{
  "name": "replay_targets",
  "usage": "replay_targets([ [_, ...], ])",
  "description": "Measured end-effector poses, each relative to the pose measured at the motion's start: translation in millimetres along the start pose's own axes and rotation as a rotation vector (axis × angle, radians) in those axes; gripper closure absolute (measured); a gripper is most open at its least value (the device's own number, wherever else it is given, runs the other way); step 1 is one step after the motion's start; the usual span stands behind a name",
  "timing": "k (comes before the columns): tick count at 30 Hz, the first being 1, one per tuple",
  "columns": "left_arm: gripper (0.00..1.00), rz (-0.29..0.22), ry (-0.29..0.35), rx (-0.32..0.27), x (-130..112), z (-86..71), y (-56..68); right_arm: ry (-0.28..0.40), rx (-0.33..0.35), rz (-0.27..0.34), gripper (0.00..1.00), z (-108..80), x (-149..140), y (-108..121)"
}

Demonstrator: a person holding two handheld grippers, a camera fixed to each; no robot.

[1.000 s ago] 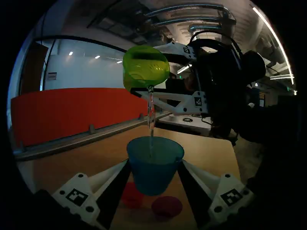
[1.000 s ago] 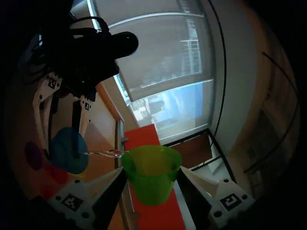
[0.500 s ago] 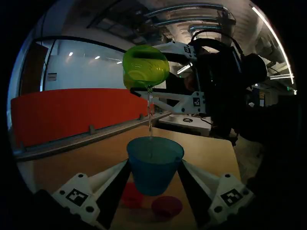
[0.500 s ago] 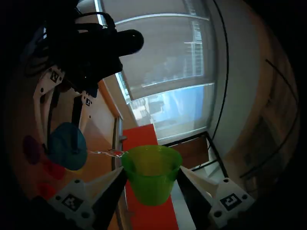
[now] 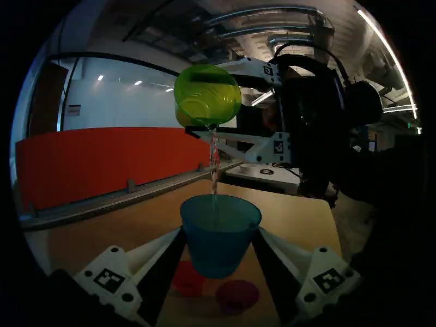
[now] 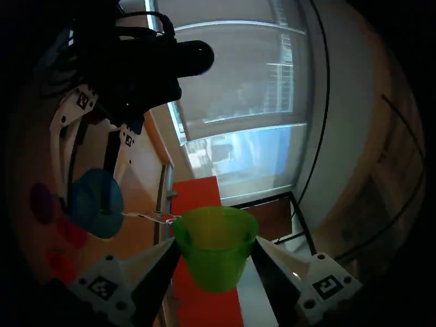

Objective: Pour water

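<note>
Since half a second ago, the water stream (image 5: 213, 163) is running fuller in the left gripper view, falling from the tipped green cup (image 5: 207, 95) into the blue cup (image 5: 220, 240), which our left gripper (image 5: 219, 248) is clamping upright. In the right gripper view, we are squeezing the green cup in our right gripper (image 6: 217, 256), rolled sideways, with the blue cup far left.

Left gripper (image 5: 218, 240) level, jaws clamped; right gripper (image 6: 216, 245) tipped above it.

Close opposed views — blue cup (image 5: 220, 240) shared
</note>
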State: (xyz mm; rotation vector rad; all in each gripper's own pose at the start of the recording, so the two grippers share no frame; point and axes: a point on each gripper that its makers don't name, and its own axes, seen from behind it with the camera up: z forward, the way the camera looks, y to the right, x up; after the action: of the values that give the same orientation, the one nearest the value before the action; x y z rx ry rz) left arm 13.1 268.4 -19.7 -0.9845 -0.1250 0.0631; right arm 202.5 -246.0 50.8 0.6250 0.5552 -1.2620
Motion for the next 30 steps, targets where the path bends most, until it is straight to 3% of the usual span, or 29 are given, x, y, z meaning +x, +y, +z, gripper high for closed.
replay_targets([
  [30, 0.17, 0.006, 0.004, -0.002, 4, 2.3, 0.4, 0.005, -0.024, -0.146, 0.13, 5.1, 11, 4],
])
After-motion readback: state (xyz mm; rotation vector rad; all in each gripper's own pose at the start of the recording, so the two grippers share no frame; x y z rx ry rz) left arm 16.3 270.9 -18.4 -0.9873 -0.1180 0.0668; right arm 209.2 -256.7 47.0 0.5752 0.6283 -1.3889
